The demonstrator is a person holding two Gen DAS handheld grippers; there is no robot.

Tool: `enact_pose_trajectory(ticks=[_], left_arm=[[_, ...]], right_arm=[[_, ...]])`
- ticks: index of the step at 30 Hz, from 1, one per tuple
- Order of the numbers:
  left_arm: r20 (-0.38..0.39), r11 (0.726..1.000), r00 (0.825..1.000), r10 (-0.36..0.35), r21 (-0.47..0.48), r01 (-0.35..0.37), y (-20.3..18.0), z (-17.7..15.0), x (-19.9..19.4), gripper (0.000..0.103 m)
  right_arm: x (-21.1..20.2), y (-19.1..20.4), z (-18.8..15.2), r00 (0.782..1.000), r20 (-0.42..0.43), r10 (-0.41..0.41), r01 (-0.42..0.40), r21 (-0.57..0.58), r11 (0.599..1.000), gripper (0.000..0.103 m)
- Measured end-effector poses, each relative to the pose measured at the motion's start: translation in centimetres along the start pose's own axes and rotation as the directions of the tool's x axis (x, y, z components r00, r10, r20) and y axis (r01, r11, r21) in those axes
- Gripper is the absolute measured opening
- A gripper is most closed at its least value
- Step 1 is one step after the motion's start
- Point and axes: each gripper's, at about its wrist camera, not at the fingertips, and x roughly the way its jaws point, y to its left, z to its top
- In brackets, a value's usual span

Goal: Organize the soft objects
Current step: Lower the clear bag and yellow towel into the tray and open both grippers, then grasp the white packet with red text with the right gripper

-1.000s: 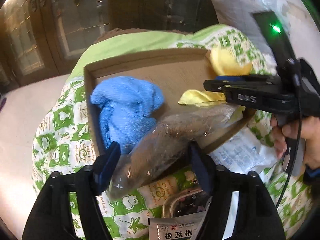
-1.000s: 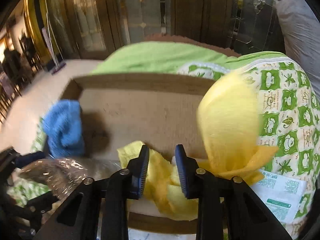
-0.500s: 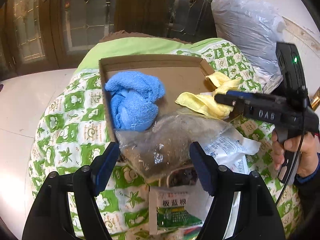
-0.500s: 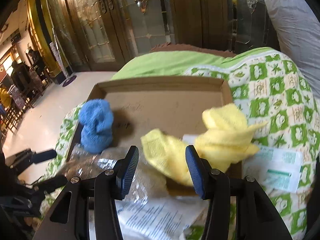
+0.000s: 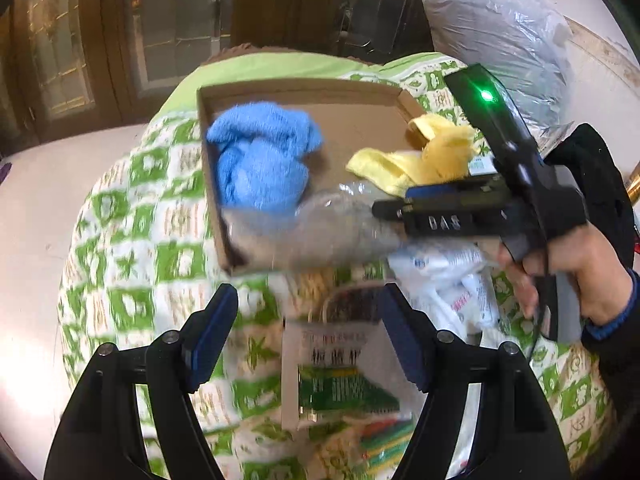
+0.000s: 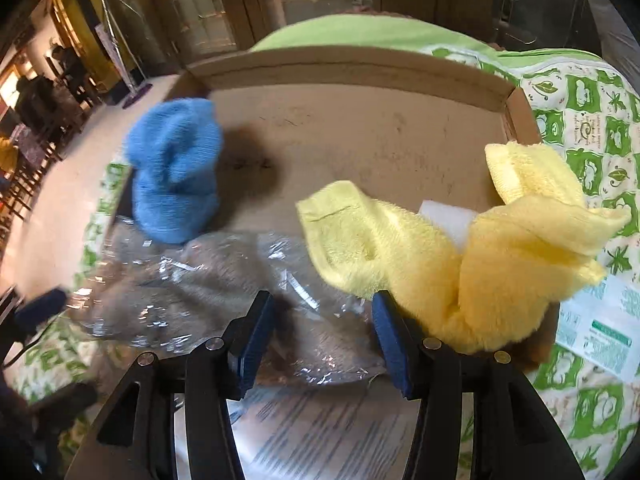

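Observation:
A shallow cardboard tray (image 5: 304,90) (image 6: 360,68) lies on a green-and-white patterned cover. In it a blue cloth (image 5: 260,160) (image 6: 176,176) sits at the left, and a yellow cloth (image 5: 424,160) (image 6: 460,264) drapes over the right front rim. A clear plastic bag with brown-grey contents (image 5: 312,236) (image 6: 208,292) lies across the near rim. My left gripper (image 5: 308,332) is open and empty, held back from the tray. My right gripper (image 6: 322,336) is open and empty just before the bag and yellow cloth; it also shows in the left wrist view (image 5: 440,210).
Medicine packets (image 5: 336,376) and white printed sachets (image 5: 452,280) (image 6: 596,328) lie on the cover (image 5: 132,240) in front of and right of the tray. A large grey plastic-wrapped bundle (image 5: 500,36) stands at the back right. Wood-and-glass doors stand behind.
My left gripper let go of the plastic bag and pulled back; the bag now rests on the tray's near rim. My right gripper opened off the yellow cloth and drew back.

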Motion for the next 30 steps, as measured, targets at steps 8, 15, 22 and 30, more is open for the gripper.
enact_pose_trajectory(ticks=[8,15,22,30], left_arm=[[0.019,1.0,1.0,-0.016,-0.018,0.016,-0.2,-2.1,-2.5,0.073],[0.019,1.0,0.999,-0.026,-0.004,0.026,-1.4,-3.7,-4.0,0.073],[0.003,0.998,0.998,-0.065,0.017,0.065,-3.4,-5.4,-4.5,0.073],[-0.009,0.996,1.0,-0.014,0.093,0.015,-5.0,-6.4,-4.3,0.073]], right_arm=[[-4.4,-1.7,-2.1,0.992,0.121,0.028,-0.037,0.071,0.997,0.053],[-11.5,-1.9,-8.0,0.981,0.192,0.035,-0.056,0.108,0.993,0.065],[-14.0,-1.0,-12.7,0.989,0.142,0.032,-0.049,0.122,0.991,0.07],[-15.2,0.0,-15.8,0.995,0.064,0.07,-0.08,0.163,0.983,0.077]])
